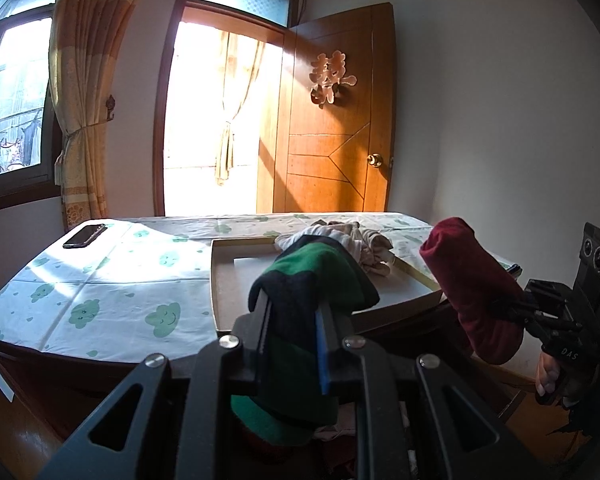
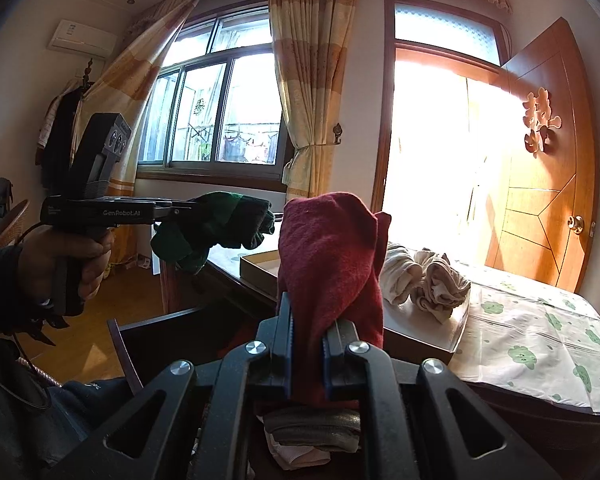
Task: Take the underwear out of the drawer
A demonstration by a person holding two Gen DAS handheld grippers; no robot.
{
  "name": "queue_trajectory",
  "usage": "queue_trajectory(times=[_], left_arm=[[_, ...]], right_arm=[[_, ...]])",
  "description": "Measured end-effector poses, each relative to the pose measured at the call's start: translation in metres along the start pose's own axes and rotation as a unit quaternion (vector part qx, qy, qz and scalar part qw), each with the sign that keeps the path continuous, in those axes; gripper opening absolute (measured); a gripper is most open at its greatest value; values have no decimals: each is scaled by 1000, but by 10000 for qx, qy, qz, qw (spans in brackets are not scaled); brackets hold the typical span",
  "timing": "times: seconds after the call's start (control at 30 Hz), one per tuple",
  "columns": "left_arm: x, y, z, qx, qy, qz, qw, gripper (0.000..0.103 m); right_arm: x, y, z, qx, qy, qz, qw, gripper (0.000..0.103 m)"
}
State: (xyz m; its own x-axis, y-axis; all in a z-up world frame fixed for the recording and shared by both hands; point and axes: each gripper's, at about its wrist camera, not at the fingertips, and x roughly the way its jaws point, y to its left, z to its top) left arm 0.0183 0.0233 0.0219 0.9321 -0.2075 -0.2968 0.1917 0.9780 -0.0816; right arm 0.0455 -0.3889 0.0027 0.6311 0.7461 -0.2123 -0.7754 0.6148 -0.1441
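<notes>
Bulging from the left gripper (image 1: 292, 320), a soft roll of green-and-black knit underwear (image 1: 316, 276) is pinched between the two black fingers, its matte fabric folded over their tips and hanging below them. The right gripper (image 2: 308, 334) clamps a dark red piece of underwear (image 2: 332, 248) of fuzzy cotton-like cloth, which stands up in a rounded, tapering hump above the jaws. Both pieces are held in the air above the open drawer (image 2: 124, 344), a dark wooden box whose thin side wall shows at the left; inside it lie more folded garments (image 2: 312, 432) in grey and pale pink. Just beyond, a shallow, rectangular cardboard tray (image 1: 220, 280) with low tan walls rests on the cabinet top, and crumpled beige underwear (image 2: 424, 280) sits bunched in soft knots at its far corner. A glossy plastic tablecloth (image 1: 100, 280) printed with smiling green clouds covers the top, creased in straight fold lines. A slim dark phone (image 1: 85, 236) lies flat near its far left corner. Behind stands an open varnished wooden door (image 1: 332, 128) with a round brass knob.
</notes>
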Motion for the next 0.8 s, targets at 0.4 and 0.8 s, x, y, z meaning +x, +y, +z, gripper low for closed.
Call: queue_trajectory(times=[0.4, 0.8], left_arm=[[25, 11, 22, 71, 33, 102, 9999, 16], [63, 25, 46, 6, 101, 259, 9996, 16]], right_arm=[[17, -11, 19, 38, -17, 53, 10000, 11], [50, -29, 44, 109, 110, 28, 9999, 11]])
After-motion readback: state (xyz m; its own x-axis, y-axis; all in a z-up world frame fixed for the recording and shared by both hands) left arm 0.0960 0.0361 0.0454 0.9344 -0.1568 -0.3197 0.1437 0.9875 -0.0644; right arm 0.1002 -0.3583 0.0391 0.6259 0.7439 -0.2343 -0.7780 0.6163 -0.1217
